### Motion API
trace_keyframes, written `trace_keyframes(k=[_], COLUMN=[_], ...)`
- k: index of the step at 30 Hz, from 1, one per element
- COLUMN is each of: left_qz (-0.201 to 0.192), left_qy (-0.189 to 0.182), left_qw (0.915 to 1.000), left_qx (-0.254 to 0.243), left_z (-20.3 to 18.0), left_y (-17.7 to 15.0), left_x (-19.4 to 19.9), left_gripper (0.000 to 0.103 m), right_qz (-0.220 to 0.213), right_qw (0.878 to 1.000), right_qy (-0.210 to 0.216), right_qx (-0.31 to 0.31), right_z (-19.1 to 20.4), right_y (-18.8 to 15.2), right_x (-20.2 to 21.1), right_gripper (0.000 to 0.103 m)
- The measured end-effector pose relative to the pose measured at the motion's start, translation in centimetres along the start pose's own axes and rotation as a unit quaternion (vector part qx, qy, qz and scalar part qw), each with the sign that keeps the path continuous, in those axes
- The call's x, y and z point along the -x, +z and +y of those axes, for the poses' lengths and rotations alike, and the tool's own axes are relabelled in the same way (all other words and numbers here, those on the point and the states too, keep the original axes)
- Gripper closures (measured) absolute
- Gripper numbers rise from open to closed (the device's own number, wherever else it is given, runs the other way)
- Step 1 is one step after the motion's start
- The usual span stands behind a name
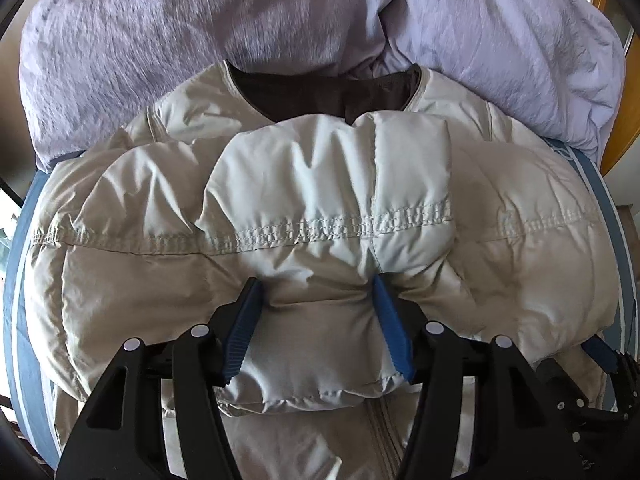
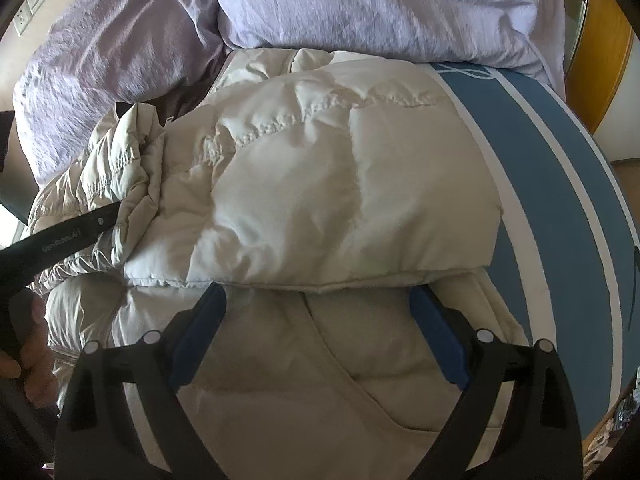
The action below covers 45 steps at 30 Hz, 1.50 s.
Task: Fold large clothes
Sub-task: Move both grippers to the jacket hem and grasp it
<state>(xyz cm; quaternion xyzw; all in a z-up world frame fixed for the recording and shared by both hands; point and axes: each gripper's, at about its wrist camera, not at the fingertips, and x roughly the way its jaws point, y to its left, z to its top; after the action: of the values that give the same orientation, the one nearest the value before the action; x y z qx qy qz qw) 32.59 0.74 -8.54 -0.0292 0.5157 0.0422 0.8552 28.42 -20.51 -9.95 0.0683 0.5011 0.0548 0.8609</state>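
**Puffy jacket mid-fold on the bed**

Cream quilted jacket [image 1: 320, 208] spread across the blue striped bed [image 2: 560, 152], lilac duvet [image 1: 160, 40] bunched just beyond the collar. Looks light, lofty, slick-shelled; likely to spring back and slide, so best pinched at stitched seams or hem edges. Left gripper [image 1: 316, 304] spread wide, pressing into a folded sleeve. Right gripper [image 2: 318, 304] also wide, at the folded edge, gripping nothing.
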Motion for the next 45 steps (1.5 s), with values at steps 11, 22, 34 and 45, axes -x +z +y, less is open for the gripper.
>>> trace_keyframes(k=[11,22,34,45], left_qz=[0.003,-0.034,-0.026,0.022], left_qy=[0.023,-0.01,-0.003,0.001], left_qw=[0.9997,0.9994,0.9984,0.9962], left_qx=[-0.01,-0.001,0.05,0.085], left_z=[-0.8,1.3,14.8,21.0], left_y=[0.2,-1.2,-10.6,-17.9], left_x=[-0.9,4.7,11.7,12.1], left_gripper=[0.045,0.044,0.041,0.041], right_qz=[0.005,-0.002,0.035,0.097], right_qw=[1.0,1.0,0.997,0.994], right_qy=[-0.002,-0.002,0.016,0.024], right_qx=[0.004,0.028,0.073,0.05], right_z=[0.2,0.4,-5.9,-12.6], right_y=[0.0,-0.9,-4.8,-8.2], right_x=[-0.2,1.3,5.6,6.9], right_gripper=[0.01,0.01,0.01,0.01])
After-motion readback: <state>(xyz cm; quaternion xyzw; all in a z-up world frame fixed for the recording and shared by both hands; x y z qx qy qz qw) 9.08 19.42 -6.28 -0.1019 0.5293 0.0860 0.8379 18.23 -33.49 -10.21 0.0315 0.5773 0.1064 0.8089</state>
